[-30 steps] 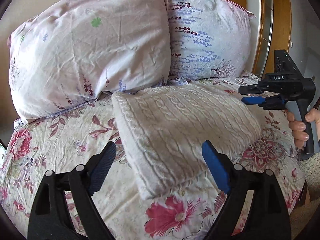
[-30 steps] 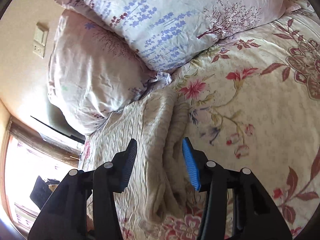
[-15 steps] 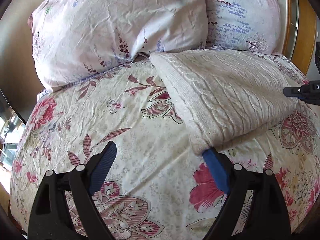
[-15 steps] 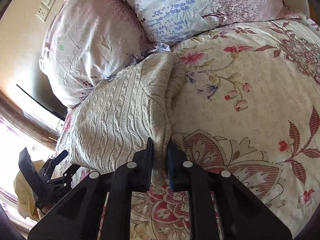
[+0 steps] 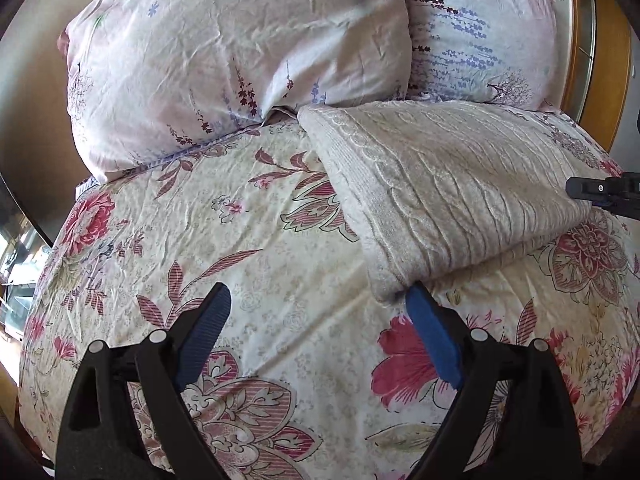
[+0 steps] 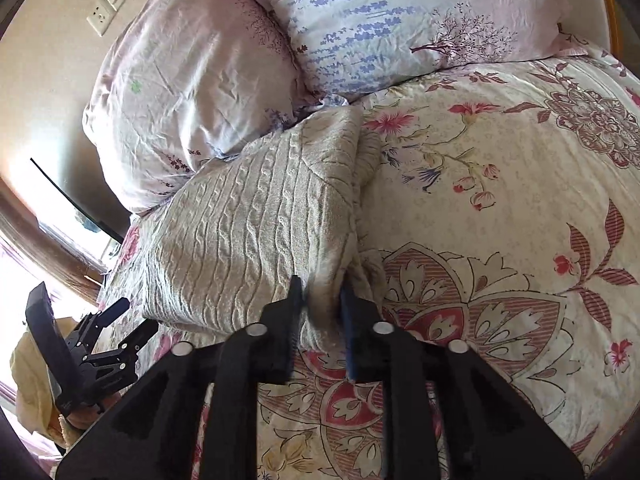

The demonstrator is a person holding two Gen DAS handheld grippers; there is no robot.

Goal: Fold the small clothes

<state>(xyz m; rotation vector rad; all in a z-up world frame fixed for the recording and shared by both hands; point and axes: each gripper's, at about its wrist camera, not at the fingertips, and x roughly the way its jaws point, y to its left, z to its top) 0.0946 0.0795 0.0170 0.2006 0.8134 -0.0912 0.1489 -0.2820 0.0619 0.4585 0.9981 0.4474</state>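
Observation:
A folded cream cable-knit sweater (image 5: 448, 188) lies on the floral bedspread (image 5: 248, 248), its far end against the pillows. My left gripper (image 5: 320, 332) is open and empty, its right pad beside the sweater's near corner. In the right wrist view my right gripper (image 6: 322, 304) is shut on the sweater (image 6: 248, 240) at its near corner edge. The left gripper (image 6: 120, 332) shows open at the far left of that view. The right gripper's tip (image 5: 600, 192) shows at the right edge of the left wrist view.
Two floral pillows (image 5: 240, 52) (image 5: 480, 32) lean against the wall behind the sweater. A wooden headboard frame (image 5: 596, 60) stands at the right. A wall socket (image 6: 106, 12) sits above the pillows. The bed edge and a window lie at the left (image 6: 24, 272).
My right gripper closed on the sweater's corner edge. My left gripper drew back to the left, off the sweater, and stayed open. The sweater shifted slightly on the bed.

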